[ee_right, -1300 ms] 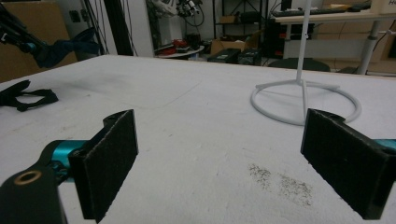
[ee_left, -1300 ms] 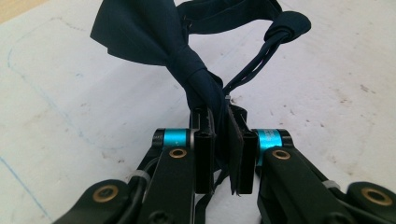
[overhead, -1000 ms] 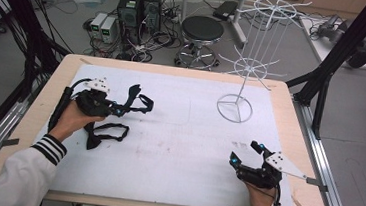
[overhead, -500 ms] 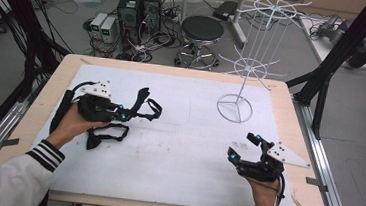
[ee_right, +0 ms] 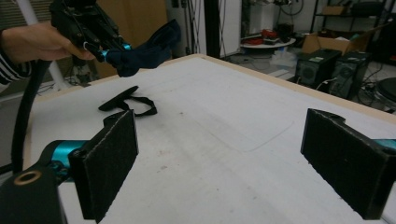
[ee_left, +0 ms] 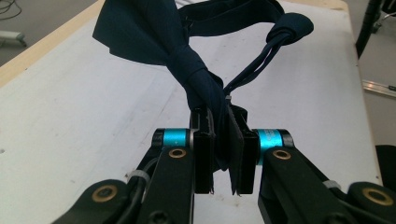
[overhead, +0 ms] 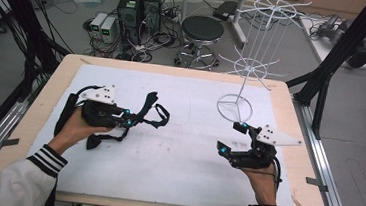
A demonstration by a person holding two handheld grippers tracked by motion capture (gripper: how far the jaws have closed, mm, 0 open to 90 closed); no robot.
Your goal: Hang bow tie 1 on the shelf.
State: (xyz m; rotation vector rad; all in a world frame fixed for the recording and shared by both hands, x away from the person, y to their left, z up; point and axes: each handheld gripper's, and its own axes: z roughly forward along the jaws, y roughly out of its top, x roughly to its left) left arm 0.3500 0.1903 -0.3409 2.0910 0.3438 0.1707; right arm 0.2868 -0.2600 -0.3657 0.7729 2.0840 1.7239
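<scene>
A dark navy bow tie point(overhead: 152, 111) with its looped strap hangs above the white mat, pinched at one end by my left gripper point(overhead: 128, 119). In the left gripper view the two jaws are shut on the bow tie point(ee_left: 187, 60) at my left gripper point(ee_left: 219, 158). My right gripper point(overhead: 231, 137) is held above the mat's right side, open with nothing between its pads point(ee_right: 109, 158). From my right gripper point(ee_right: 229, 163) I see the bow tie point(ee_right: 149, 51) hanging across the table. A second black bow tie point(overhead: 98, 140) lies flat on the mat below the left hand.
A white wire display rack point(overhead: 262, 65) stands on its ring base point(overhead: 234, 107) at the mat's back right, close behind the right gripper. The white mat point(overhead: 176, 162) covers the wooden table point(overhead: 290, 117). A stool and computers sit on the floor beyond.
The left hand has lifted and carried the bow tie to the right. The right gripper has risen off the mat and moved slightly left, still open.
</scene>
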